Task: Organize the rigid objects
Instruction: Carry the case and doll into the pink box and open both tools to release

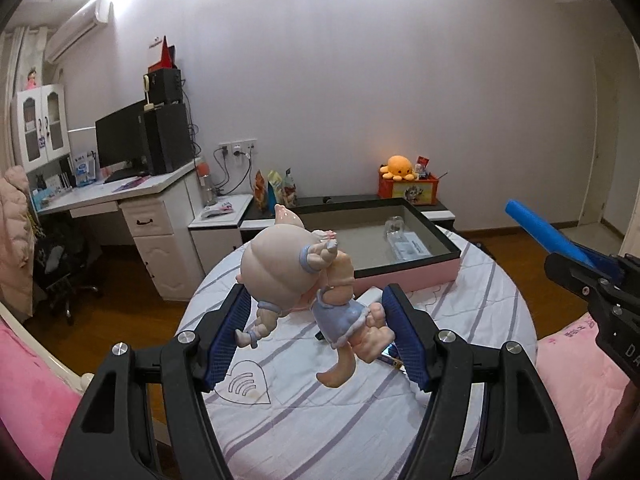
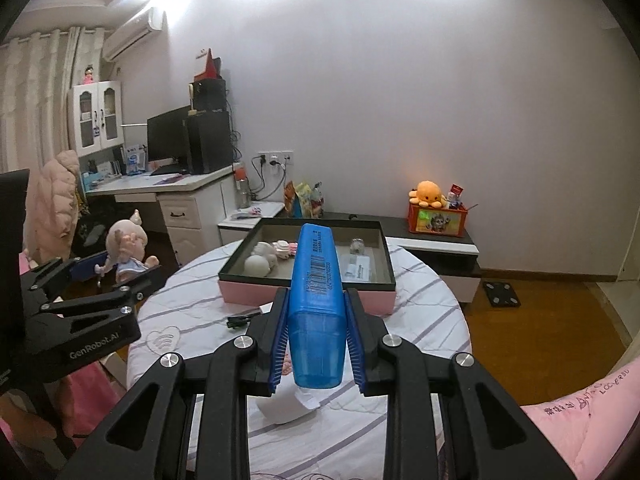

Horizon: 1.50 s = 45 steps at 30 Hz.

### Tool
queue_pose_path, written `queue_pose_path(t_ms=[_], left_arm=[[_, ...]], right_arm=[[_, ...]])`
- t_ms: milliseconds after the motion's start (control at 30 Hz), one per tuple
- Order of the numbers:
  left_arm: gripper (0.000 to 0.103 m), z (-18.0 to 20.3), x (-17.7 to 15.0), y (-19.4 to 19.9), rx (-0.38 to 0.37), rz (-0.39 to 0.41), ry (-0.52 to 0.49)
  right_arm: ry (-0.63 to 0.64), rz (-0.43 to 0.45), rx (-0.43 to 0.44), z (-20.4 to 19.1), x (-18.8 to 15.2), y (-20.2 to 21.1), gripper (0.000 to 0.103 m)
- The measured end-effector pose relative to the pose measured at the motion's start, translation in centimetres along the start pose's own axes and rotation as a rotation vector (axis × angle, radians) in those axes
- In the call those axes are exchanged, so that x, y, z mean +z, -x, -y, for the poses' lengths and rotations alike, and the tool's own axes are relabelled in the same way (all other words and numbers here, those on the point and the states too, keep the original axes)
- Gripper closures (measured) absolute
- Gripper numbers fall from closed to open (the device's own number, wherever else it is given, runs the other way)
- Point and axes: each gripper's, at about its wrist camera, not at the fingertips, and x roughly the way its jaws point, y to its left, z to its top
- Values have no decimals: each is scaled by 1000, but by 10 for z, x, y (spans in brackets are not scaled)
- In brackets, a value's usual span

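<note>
My left gripper (image 1: 316,332) is shut on a doll figurine (image 1: 296,276) with a big pale head and a light blue dress, held above the round table; it also shows in the right wrist view (image 2: 124,252). My right gripper (image 2: 318,340) is shut on a long blue plastic case (image 2: 318,280) with a barcode, lifted over the table; the case also shows at the right of the left wrist view (image 1: 540,232). A shallow pink-sided box (image 2: 308,300) with a dark rim lies at the table's far side and holds white figurines (image 2: 264,260) and a clear packet (image 2: 356,270).
The round table (image 2: 420,320) has a striped white cloth. A small black item (image 2: 240,320) lies in front of the box and a white object (image 2: 284,408) lies under my right gripper. Pink cushions sit left and right. A desk, low cabinet and orange toy box stand behind.
</note>
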Motion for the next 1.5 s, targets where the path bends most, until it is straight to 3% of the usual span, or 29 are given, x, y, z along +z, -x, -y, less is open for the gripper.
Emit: queue_pose_path(t_ms=[600, 900, 1233, 1500], left_arm=[[33, 7, -1, -4, 7, -22, -11], [33, 8, 14, -33, 10, -35, -24], [33, 9, 62, -116, -10, -110, -60], [33, 17, 88, -219, -113, -258, -67]], right_arm=[[0, 0, 10, 5, -4, -2, 76], [-7, -20, 13, 8, 3, -24, 76], [23, -58, -6, 19, 35, -90, 76], [26, -121, 6, 32, 59, -175, 76]])
